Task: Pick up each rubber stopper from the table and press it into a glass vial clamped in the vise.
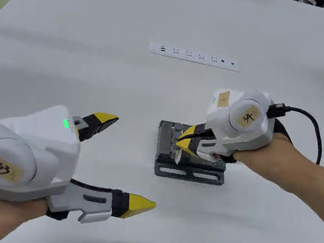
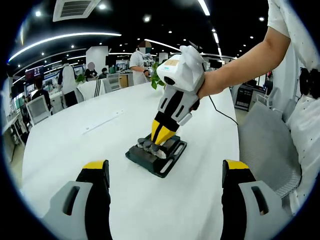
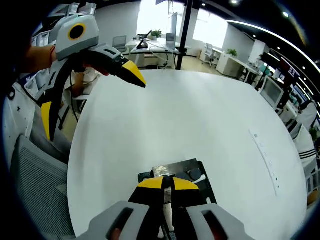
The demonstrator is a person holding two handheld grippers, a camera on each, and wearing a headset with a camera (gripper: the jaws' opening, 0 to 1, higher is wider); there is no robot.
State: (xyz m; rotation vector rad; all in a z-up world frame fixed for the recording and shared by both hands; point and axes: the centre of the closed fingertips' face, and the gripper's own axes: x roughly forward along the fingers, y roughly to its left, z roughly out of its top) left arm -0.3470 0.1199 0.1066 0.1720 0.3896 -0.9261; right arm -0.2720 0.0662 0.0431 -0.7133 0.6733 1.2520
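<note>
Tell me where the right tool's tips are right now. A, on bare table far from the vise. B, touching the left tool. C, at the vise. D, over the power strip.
C: the right tool has its yellow tips drawn together right at the top of the vise, while the left tool is open and off to the side.

I count two claws, the left claw (image 1: 132, 161) and the right claw (image 1: 181, 141), one vise (image 1: 176, 168), one power strip (image 1: 193, 56), one counter (image 1: 91, 59).
</note>
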